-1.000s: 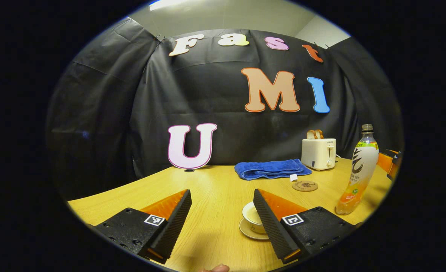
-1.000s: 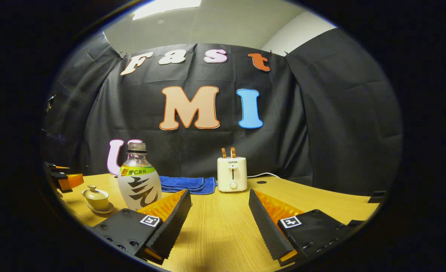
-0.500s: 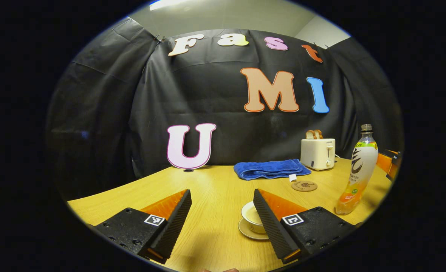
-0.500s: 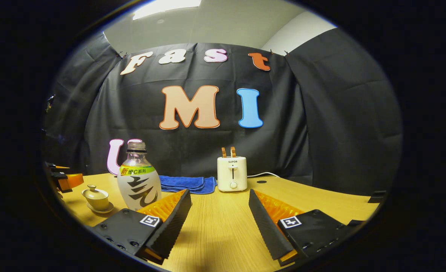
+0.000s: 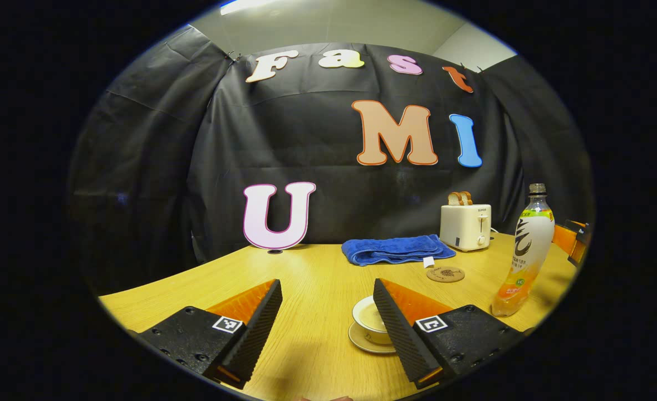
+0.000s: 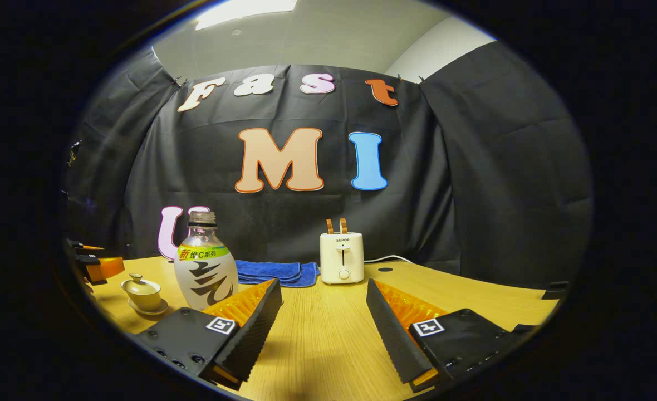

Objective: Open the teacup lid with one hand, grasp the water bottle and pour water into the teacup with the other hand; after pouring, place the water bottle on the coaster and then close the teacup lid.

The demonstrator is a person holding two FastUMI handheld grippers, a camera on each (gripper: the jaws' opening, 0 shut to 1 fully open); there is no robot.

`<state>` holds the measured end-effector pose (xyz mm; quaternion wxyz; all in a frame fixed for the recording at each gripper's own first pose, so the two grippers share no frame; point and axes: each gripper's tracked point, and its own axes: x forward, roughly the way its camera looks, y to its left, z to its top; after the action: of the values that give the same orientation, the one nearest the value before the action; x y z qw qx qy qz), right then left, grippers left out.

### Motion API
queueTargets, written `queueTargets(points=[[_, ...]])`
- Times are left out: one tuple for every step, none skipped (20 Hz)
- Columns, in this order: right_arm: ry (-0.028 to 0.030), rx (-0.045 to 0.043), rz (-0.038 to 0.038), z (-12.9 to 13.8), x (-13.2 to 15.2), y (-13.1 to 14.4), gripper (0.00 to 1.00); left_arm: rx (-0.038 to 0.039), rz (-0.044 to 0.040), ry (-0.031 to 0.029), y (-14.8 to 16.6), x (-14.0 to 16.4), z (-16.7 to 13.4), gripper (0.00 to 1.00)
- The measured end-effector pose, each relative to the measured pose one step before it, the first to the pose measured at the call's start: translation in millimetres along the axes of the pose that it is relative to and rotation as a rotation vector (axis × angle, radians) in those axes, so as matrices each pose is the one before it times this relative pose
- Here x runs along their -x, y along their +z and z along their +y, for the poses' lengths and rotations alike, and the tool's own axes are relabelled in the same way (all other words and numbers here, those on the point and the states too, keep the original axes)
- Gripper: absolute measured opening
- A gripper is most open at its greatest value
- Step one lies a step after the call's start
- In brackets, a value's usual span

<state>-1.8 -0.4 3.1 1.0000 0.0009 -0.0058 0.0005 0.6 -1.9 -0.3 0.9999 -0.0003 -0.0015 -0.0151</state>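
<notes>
A pale teacup (image 6: 143,291) with its knobbed lid on stands on a saucer at the left in the right gripper view. In the left gripper view the teacup (image 5: 368,320) is partly hidden behind my left gripper's right finger. My left gripper (image 5: 326,287) is open, low over the table, with the cup just right of its gap. The tall water bottle (image 5: 526,250) stands upright at the right; its cap is off. A round coaster (image 5: 445,274) lies beyond the cup. My right gripper (image 6: 323,287) is open, with the bottle (image 6: 205,273) just behind its left finger.
A folded blue towel (image 5: 396,249) and a white toaster (image 5: 465,226) holding bread sit at the back of the wooden table (image 5: 306,267). The toaster (image 6: 342,258) stands straight ahead of my right gripper. The black booth wall closes the back.
In the left gripper view the cup, bottle and coaster have drifted slightly to the left. The right gripper view is almost unchanged. Both grippers remain open.
</notes>
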Motion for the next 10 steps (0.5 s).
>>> queueTargets(points=[[0.00014, -0.00045, -0.00302, -0.16, 0.68, 0.63, 0.94, -0.00031, 0.00038, -0.00025, -0.33, 0.31, -0.02, 0.96], [0.00014, -0.00042, -0.00247, 0.03, 0.08, 0.89, 0.94, 0.00064, -0.00052, -0.00046, 0.50, -0.12, -0.23, 0.96], [0.00010, -0.00029, -0.00214, -0.27, -0.29, -0.27, 0.94, 0.00028, -0.00021, -0.00108, -0.38, -0.23, -0.19, 0.96], [0.00006, -0.00050, -0.00180, 0.27, -0.36, 0.43, 0.94, 0.00082, -0.00007, -0.00887, 0.42, 0.28, -1.69, 0.96], [-0.00009, -0.00029, -0.00015, -0.24, 0.89, 0.09, 0.94, 0.00158, -0.00117, -0.01998, -0.12, -0.25, -2.35, 0.96], [-0.00004, -0.00007, 0.00047, 0.04, -0.34, 0.29, 0.94, 0.00063, 0.00081, -0.02814, 0.02, -2.22, -6.54, 0.96], [0.00016, 0.00017, 0.00152, 0.33, -0.92, -0.92, 0.94, -0.00158, 0.00353, -0.01940, -0.60, -2.96, -7.38, 0.96], [0.00069, 0.00023, 0.00248, 0.32, 0.15, -0.53, 0.94, 0.00129, 0.01025, -0.01477, -0.03, -1.89, -6.61, 0.96], [0.00092, 0.00049, 0.00285, -0.29, 0.20, -0.47, 0.94, 0.00222, 0.00746, -0.01774, -1.51, 0.05, -5.81, 0.96], [0.00018, 0.00019, 0.00239, 0.53, 0.29, -0.07, 0.94, -0.00112, 0.00206, -0.01687, 1.93, -0.58, -5.26, 0.97]])
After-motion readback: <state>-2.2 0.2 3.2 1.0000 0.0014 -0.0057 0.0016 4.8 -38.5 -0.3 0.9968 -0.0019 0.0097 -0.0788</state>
